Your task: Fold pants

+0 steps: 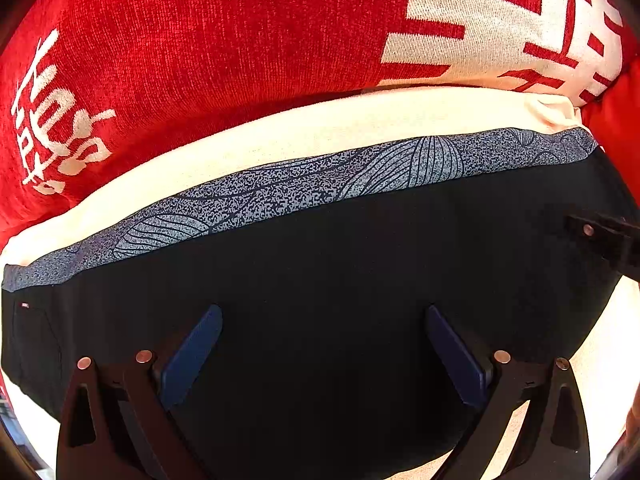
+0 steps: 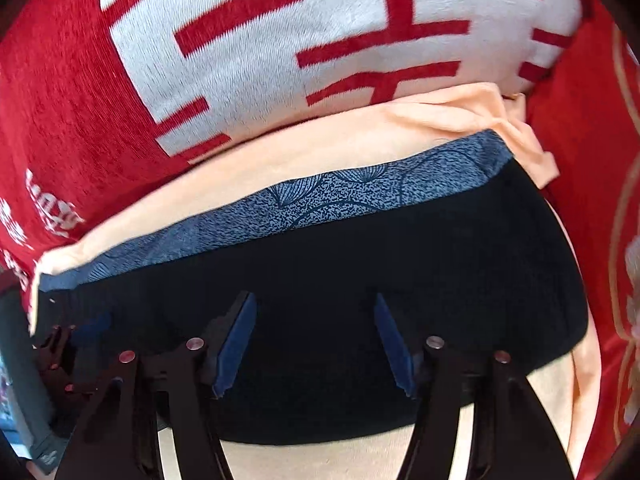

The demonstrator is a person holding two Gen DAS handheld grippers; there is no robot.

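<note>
The black pants (image 1: 320,248) lie folded into a wide block on a cream cloth (image 1: 320,128). Their blue-grey patterned waistband (image 1: 320,178) runs along the far edge. My left gripper (image 1: 323,314) hangs open over the near middle of the pants, with only fabric beneath its blue pads. The right gripper's black finger (image 1: 600,238) pokes in at the right edge. In the right wrist view my right gripper (image 2: 314,298) is open above the pants (image 2: 360,248), its pads apart and holding nothing. The waistband (image 2: 320,196) lies beyond it, and the left gripper's dark finger (image 2: 60,348) shows at the left.
A large red pillow with white lettering (image 1: 200,40) (image 2: 280,20) presses against the far edge of the cloth (image 2: 320,148). A red cushion with gold trim (image 2: 580,200) borders the right side. A grey-green item (image 2: 24,400) sits at the lower left edge.
</note>
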